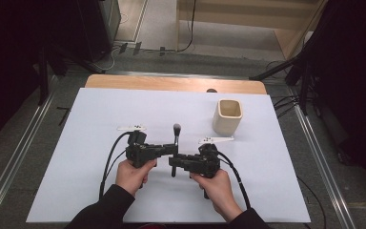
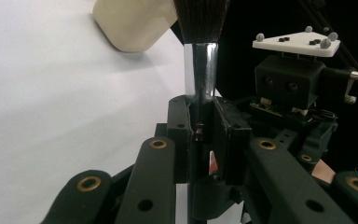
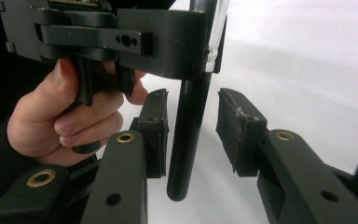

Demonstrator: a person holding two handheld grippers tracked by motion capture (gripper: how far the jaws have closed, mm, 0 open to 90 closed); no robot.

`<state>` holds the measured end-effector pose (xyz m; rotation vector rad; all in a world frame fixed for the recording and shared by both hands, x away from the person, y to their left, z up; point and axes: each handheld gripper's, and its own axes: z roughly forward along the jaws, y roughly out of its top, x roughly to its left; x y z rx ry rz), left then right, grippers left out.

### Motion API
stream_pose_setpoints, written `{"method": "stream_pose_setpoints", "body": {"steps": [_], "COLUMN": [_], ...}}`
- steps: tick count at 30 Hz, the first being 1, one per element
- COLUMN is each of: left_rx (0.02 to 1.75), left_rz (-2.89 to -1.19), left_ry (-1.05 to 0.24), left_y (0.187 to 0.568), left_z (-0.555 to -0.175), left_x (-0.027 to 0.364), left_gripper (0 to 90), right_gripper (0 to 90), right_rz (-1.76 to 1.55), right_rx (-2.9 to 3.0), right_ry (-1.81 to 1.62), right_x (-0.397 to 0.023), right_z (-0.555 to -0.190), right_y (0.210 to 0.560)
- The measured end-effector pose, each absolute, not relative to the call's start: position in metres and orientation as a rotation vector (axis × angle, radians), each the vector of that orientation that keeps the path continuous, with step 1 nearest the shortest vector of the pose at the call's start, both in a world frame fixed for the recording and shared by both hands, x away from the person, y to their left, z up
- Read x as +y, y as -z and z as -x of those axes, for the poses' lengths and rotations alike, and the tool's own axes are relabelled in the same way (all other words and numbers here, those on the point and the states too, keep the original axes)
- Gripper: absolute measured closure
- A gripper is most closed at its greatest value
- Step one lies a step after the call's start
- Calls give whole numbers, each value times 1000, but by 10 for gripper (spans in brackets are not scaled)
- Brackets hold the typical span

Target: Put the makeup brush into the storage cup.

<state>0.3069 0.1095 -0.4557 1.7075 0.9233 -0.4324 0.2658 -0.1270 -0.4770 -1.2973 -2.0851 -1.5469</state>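
Note:
A makeup brush (image 1: 176, 138) with a black handle, a silver ferrule (image 2: 200, 70) and dark bristles is held upright above the white sheet. My left gripper (image 1: 173, 149) is shut on its stem just below the ferrule, pads pressed to both sides (image 2: 200, 121). My right gripper (image 1: 174, 163) sits just below it. Its two pads (image 3: 151, 126) flank the handle's lower end (image 3: 186, 140), with a gap showing on each side. They do not press on it. The left gripper's jaws (image 3: 200, 42) clamp the handle higher up in the right gripper view.
A cream square cup (image 1: 228, 116) stands upright on the white sheet (image 1: 100, 143) to the back right of the grippers; it also shows in the left gripper view (image 2: 130, 23). A person's hand (image 3: 60, 116) grips the left gripper's trigger. Cables trail toward the front.

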Motion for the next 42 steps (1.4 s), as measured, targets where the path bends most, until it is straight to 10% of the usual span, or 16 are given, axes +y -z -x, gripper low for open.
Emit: {"method": "stream_pose_setpoints", "body": {"steps": [21,29,42], "left_rx": [890,832,810], "left_rz": [-1726,-1746,-1791], "left_ry": [400,412,451], "left_y": [455,451,447], "left_z": [-305,-311,-319], "left_x": [109,112,124], "left_gripper": [770,410,312], "right_gripper": [790,791,790], "right_rz": [1323,1321,1288], "right_rx": [-2051,-2060,-2087], "right_ry": [1506,1490,1473], "right_x": [-129,-131,-131], "right_z": [-267,-268,-268], "right_y": [476,476,476]}}
